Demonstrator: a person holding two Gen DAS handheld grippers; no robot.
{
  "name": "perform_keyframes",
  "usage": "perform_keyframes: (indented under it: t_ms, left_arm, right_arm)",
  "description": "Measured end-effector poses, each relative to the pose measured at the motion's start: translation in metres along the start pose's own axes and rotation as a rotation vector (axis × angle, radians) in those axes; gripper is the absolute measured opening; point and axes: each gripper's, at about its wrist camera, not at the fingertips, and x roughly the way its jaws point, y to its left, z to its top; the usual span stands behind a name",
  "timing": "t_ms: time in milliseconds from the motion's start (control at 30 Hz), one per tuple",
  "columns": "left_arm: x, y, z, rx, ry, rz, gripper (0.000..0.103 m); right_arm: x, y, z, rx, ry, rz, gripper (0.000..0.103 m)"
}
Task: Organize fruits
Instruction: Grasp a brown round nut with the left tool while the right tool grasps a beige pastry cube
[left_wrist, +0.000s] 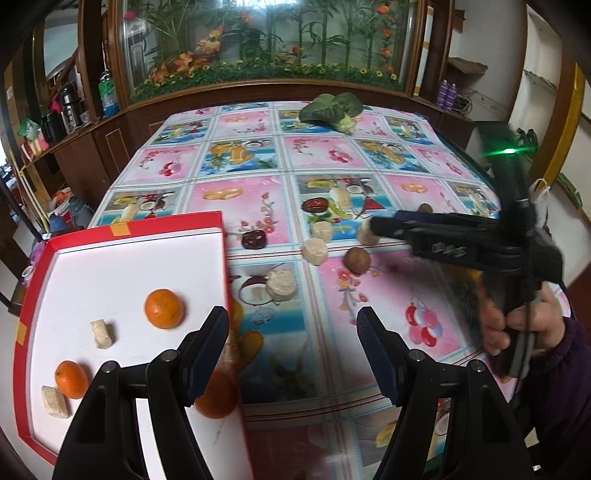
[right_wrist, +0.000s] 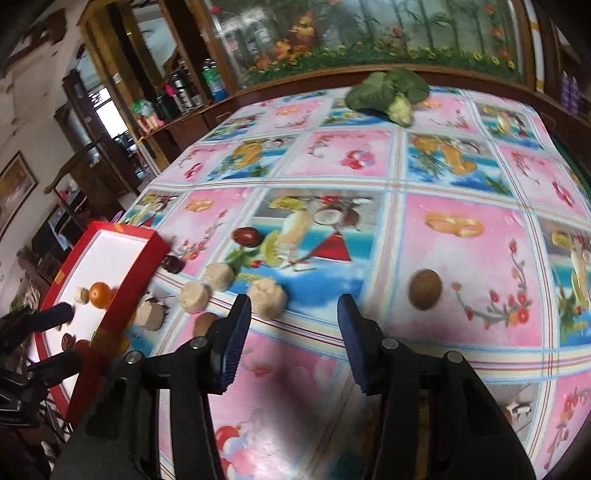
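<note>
A red box with a white floor (left_wrist: 110, 266) sits at the table's left and holds two oranges (left_wrist: 164, 308), with a third orange (left_wrist: 216, 397) at its right wall, and two beige chunks (left_wrist: 102, 333). My left gripper (left_wrist: 291, 354) is open and empty over the box's right wall. Several beige round pieces (left_wrist: 315, 251), two dark red dates (left_wrist: 254, 239) and a brown walnut (left_wrist: 357, 260) lie on the patterned cloth. My right gripper (right_wrist: 291, 339) is open and empty just short of a beige piece (right_wrist: 266, 297); it also shows in the left wrist view (left_wrist: 373, 223). A second walnut (right_wrist: 425, 288) lies to its right.
A leafy green vegetable (left_wrist: 334, 109) lies at the table's far edge. A wooden cabinet with a planted glass case (left_wrist: 266, 48) stands behind the table. Shelves with bottles (left_wrist: 70, 103) are at the far left.
</note>
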Motion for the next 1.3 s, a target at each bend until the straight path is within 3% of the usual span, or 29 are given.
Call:
perform_keyframes:
  t_ms: [167, 367, 567, 767, 1033, 1300]
  left_arm:
    - [0.002, -0.012, 0.003, 0.026, 0.006, -0.01, 0.072]
    - [0.012, -0.027, 0.01, 0.058, 0.024, -0.029, 0.071]
    - [0.042, -0.045, 0.023, 0.076, 0.084, -0.065, 0.071]
    - [0.073, -0.049, 0.031, 0.023, 0.134, -0.095, 0.04]
    - [0.091, -0.055, 0.034, 0.028, 0.148, -0.092, 0.027]
    - [0.095, -0.062, 0.037, 0.065, 0.125, -0.067, 0.027]
  right_arm:
    - [0.017, 0.017, 0.003, -0.056, 0.026, -0.016, 0.05]
    - [0.033, 0.033, 0.0, -0.146, 0.068, -0.099, 0.028]
    - [0.014, 0.007, 0.0, -0.053, 0.056, -0.095, 0.028]
    - [-0.031, -0.025, -0.007, 0.028, -0.033, -0.084, 0.028]
    - [-0.043, -0.035, -0.006, 0.041, -0.056, -0.076, 0.028]
    - [-0.043, -0.038, -0.007, 0.054, -0.057, -0.083, 0.028]
